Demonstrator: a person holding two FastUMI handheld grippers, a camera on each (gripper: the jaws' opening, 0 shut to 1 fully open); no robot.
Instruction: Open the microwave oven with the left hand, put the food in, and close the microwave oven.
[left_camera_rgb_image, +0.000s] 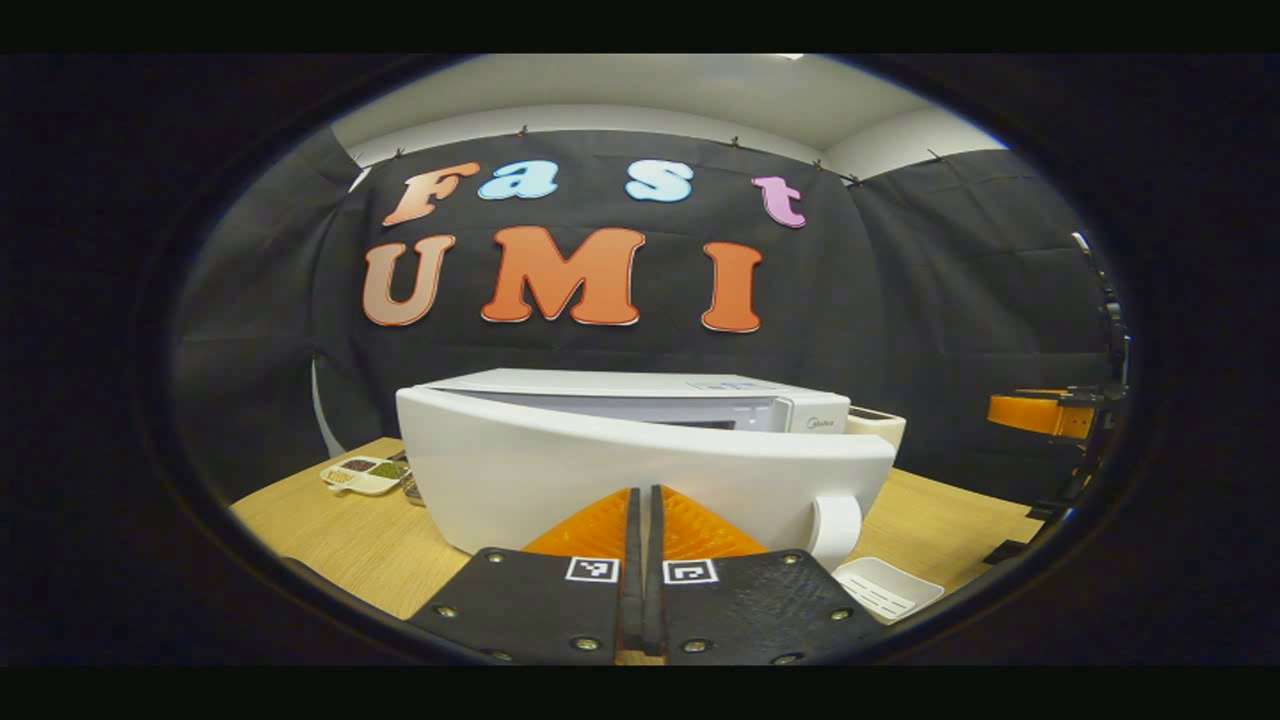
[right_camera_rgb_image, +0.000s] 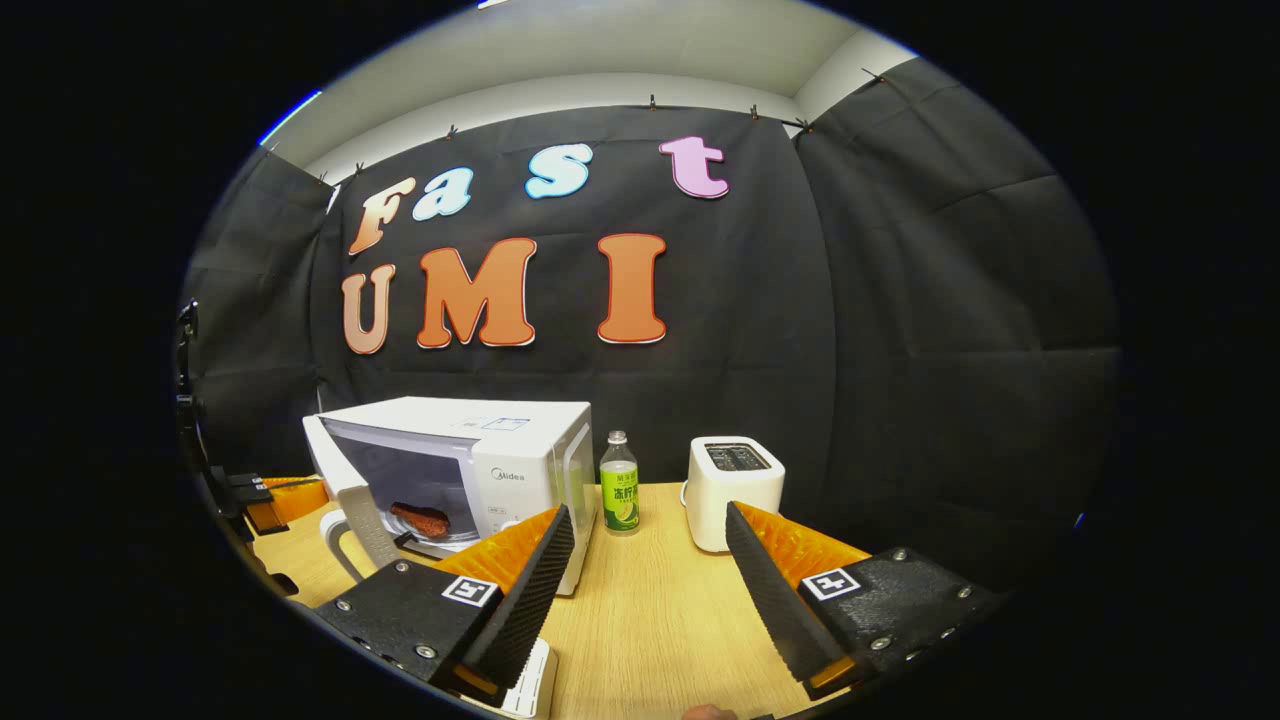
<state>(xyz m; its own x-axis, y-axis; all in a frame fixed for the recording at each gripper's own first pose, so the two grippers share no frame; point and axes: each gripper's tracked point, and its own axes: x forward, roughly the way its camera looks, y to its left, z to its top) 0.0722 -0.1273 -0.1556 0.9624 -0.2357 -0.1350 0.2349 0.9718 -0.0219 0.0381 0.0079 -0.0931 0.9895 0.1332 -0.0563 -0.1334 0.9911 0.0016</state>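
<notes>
White, rigid plastic microwave door (left_camera_rgb_image: 640, 470) is hanging part-open just before our left gripper (left_camera_rgb_image: 645, 505), whose fingers are pressed together on nothing. The food (right_camera_rgb_image: 425, 520) is sitting inside the microwave oven (right_camera_rgb_image: 470, 450). We are holding our right gripper (right_camera_rgb_image: 645, 560) spread wide and empty; the door looks light, best pushed on its flat face near the handle (left_camera_rgb_image: 835, 530).

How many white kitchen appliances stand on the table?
2. The microwave oven stands at the left with its door partly open; the toaster stands to the right, beyond the bottle. Others may be hidden.
</notes>
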